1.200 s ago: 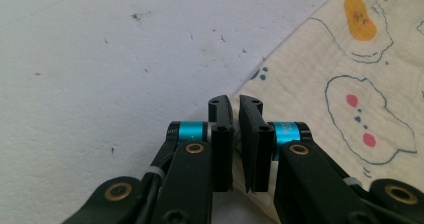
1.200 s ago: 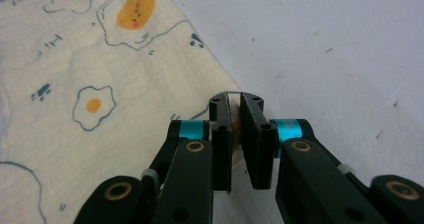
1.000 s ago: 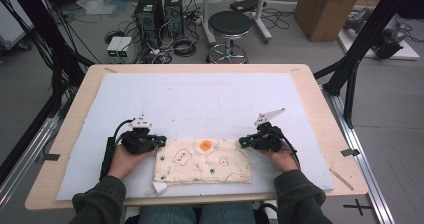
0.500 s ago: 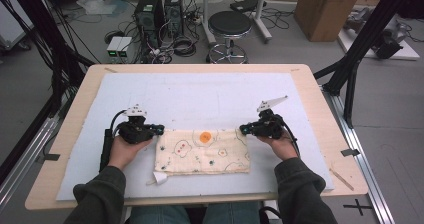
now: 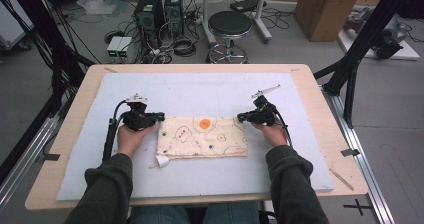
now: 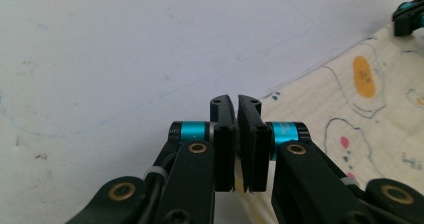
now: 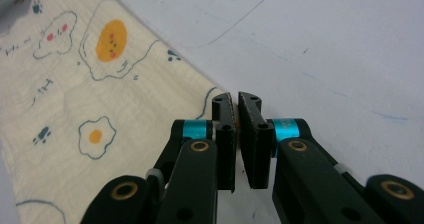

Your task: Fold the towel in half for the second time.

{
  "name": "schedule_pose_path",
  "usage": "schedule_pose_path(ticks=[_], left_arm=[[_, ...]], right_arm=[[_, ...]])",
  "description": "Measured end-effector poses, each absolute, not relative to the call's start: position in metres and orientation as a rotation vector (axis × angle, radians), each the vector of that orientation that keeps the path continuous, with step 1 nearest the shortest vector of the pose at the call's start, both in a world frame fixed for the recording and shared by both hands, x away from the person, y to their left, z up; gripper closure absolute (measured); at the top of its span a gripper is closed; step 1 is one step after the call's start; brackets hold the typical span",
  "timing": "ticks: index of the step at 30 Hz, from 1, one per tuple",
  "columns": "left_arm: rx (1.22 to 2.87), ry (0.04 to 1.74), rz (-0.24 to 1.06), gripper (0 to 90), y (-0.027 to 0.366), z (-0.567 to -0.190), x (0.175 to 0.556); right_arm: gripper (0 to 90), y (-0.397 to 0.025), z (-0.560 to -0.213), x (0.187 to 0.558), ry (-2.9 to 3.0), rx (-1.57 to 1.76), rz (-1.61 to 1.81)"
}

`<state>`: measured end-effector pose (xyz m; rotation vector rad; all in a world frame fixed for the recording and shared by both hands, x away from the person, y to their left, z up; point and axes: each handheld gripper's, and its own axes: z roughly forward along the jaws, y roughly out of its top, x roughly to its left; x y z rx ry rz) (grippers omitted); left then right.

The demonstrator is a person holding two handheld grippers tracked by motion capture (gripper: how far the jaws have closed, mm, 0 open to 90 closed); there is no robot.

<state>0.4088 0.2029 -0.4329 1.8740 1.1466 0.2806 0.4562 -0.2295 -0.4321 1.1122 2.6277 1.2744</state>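
On the white foam mat (image 5: 200,91): cream rectangular cloth printed with fried eggs and paw marks (image 5: 202,136), lying flat near the mat's front edge, folded to a long band, small white tag poking out at its front left corner.

Landmark: the cloth; every place below given relative to it.

Left gripper (image 5: 159,117): at the cloth's far left corner, held in a hand (image 5: 131,136) just left of the cloth; jaws pressed together in the left gripper view, cloth edge running under and seemingly between them (image 6: 239,134); judged pinching that corner.

Right gripper (image 5: 241,118): at the cloth's far right corner, hand (image 5: 272,133) just right of the cloth; jaws closed in the right gripper view (image 7: 236,129), a sliver of cloth edge seeming caught between them; judged gripping that corner.

Cloth print: orange yolk (image 5: 204,124) close to the far edge, about midway between the two grippers.

Step in hand: judged as folding or smoothing the cloth, both far corners taken, cloth not yet lifted off the mat.

Next move calls for: both corners kept level and taut, raised together, carried toward the near edge of the cloth so the edges meet squarely.

Risk: one corner slipping free, since each grip sits right at the hem; uneven pull skewing the fold.
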Motion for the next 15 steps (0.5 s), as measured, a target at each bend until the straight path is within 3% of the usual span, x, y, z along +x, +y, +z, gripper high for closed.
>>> schedule_pose_path(ticks=[15], left_arm=[[1.877, 1.088, 0.288, 85.2, 0.2053, -0.4268, 0.4033]], right_arm=[[85.7, -0.2338, -0.4263, 0.4493, 2.605, 1.085, 1.372]])
